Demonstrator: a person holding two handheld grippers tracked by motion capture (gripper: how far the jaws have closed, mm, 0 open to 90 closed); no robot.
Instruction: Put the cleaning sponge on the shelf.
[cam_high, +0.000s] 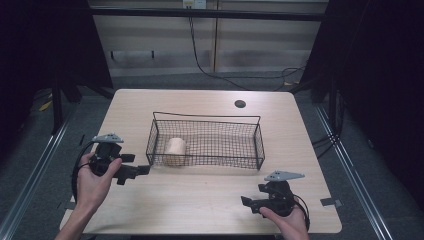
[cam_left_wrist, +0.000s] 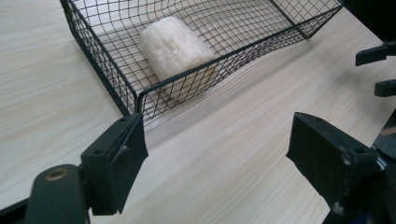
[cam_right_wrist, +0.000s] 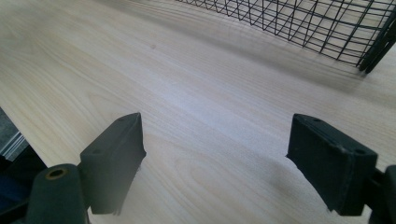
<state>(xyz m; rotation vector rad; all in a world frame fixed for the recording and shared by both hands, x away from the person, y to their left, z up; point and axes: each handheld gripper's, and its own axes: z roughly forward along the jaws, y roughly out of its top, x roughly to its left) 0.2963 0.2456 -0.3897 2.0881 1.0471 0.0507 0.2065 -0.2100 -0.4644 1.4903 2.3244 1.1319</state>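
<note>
A black wire basket (cam_high: 257, 142) stands in the middle of the wooden table (cam_high: 200, 200). Inside it, at its left end, lies a pale rolled towel (cam_high: 175, 148), white and fluffy in the left gripper view (cam_left_wrist: 173, 44). My left gripper (cam_high: 134, 170) is held just off the basket's left front corner (cam_left_wrist: 135, 100), jaws wide apart and empty. My right gripper (cam_high: 248, 202) hovers over the table near the front right, open with nothing between its jaws; the basket's front corner (cam_right_wrist: 369, 65) lies ahead of it.
A round cable hole (cam_high: 240, 104) sits in the table's far right part. Cables (cam_high: 210, 70) run over the floor behind the table. The other gripper's jaws (cam_left_wrist: 376, 70) poke in at the right edge of the left gripper view.
</note>
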